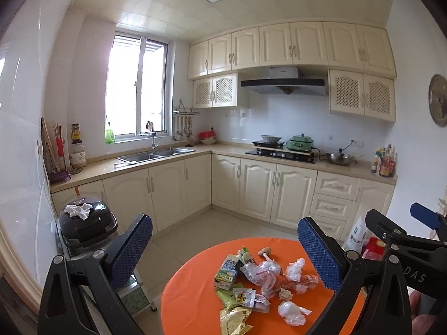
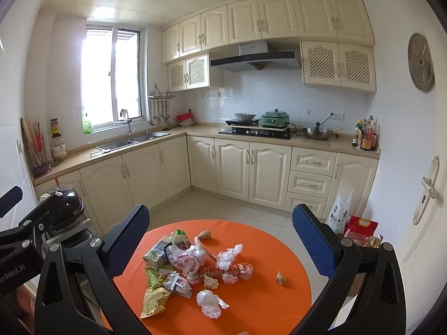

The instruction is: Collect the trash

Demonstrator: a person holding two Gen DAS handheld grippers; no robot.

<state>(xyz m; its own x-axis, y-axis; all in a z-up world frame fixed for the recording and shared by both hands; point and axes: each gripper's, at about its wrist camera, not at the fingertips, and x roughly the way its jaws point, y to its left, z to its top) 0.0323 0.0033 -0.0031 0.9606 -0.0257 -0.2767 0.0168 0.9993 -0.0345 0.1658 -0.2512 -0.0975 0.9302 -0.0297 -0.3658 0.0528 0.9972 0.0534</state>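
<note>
Trash (image 2: 192, 268) litters the orange table (image 2: 265, 301); both grippers (image 1: 223, 251) (image 2: 220, 240) hover wide and empty, first pickup likely next.

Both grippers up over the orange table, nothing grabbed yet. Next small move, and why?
Probably lower the right gripper onto the lone crumpled wrapper. Both grippers, left gripper included, are open and empty above the orange table. That scrap lies apart from the trash pile, so it is likely the cleanest first grasp.

The white rice bag (image 2: 340, 214) by the wall shows big Chinese signs. The left gripper's black body (image 2: 15, 268) says "enRobot.AI".
</note>
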